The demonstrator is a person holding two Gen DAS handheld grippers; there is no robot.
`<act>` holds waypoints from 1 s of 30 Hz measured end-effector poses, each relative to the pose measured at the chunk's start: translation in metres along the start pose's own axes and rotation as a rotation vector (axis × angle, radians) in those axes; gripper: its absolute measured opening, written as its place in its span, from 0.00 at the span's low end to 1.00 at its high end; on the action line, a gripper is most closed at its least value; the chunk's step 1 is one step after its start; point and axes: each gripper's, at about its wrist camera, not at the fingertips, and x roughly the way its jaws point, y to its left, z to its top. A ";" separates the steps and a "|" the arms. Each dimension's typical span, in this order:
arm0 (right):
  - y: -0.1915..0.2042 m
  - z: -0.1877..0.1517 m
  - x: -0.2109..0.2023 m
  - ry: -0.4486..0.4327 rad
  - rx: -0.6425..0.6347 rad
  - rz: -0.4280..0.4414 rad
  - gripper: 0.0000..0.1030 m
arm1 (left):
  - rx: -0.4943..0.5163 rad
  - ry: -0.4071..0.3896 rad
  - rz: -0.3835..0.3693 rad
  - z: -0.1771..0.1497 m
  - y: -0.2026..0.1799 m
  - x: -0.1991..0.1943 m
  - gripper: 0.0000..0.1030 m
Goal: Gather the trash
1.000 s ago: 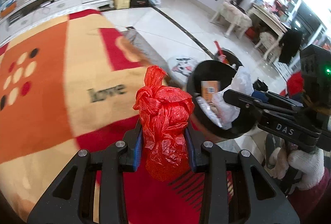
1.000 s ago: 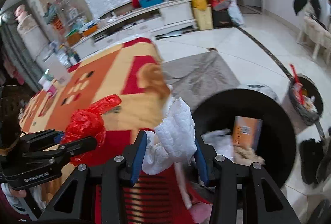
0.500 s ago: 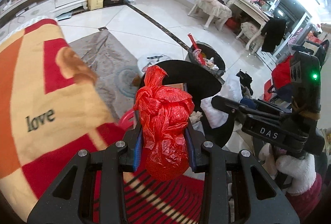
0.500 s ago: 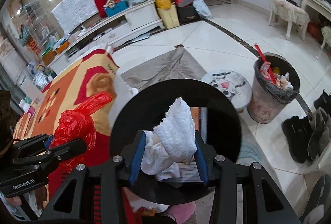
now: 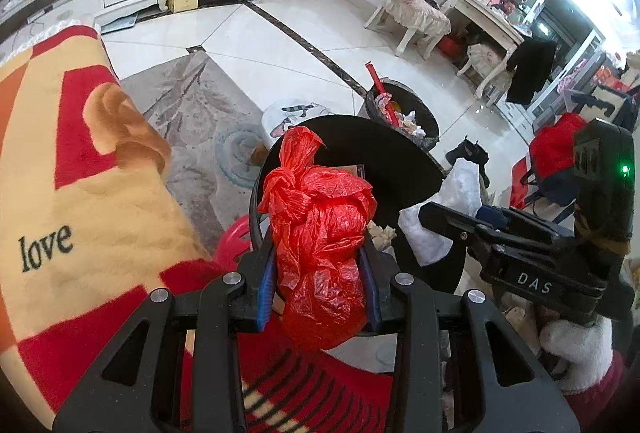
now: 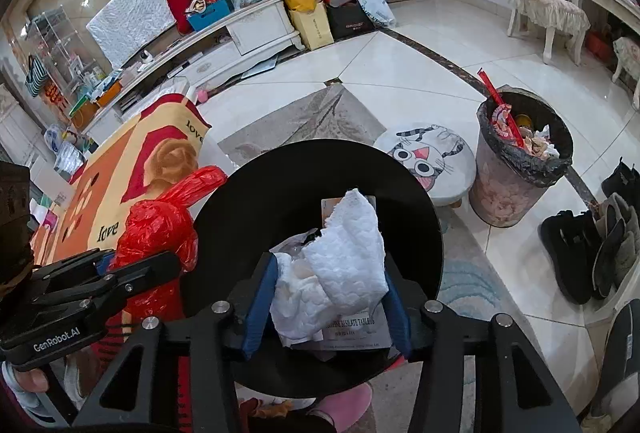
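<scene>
My left gripper (image 5: 318, 281) is shut on a knotted red plastic bag (image 5: 320, 229), held at the near left rim of a black round bin (image 5: 380, 161). The bag also shows in the right wrist view (image 6: 160, 229). My right gripper (image 6: 326, 301) is shut on a crumpled white paper wad (image 6: 340, 265), held above the open black bin (image 6: 260, 201). A printed box (image 6: 356, 329) and other scraps lie inside the bin. The right gripper with its wad shows in the left wrist view (image 5: 444, 217).
A second, full trash can (image 6: 520, 169) with a black liner stands on the tiled floor to the right. A cat-face stool (image 6: 428, 161) is between the bins. An orange and red "love" blanket (image 5: 80, 193) lies left. Shoes (image 6: 592, 253) are at the right.
Both grippers have swung right, off the blanket and over to the black bin. The red bag now sits at the bin's rim and the white wad hangs over its opening. Both grips stay shut.
</scene>
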 end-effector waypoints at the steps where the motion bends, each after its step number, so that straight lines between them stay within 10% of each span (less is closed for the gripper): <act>1: 0.000 0.000 0.000 -0.001 0.000 -0.003 0.48 | -0.005 0.002 -0.002 0.000 0.001 0.001 0.36; 9: 0.004 0.001 -0.001 -0.020 -0.003 -0.012 0.67 | -0.038 -0.028 -0.026 0.001 0.010 -0.002 0.66; 30: 0.056 -0.029 -0.056 -0.223 -0.028 -0.148 0.67 | -0.006 -0.211 0.178 -0.032 0.002 -0.088 0.67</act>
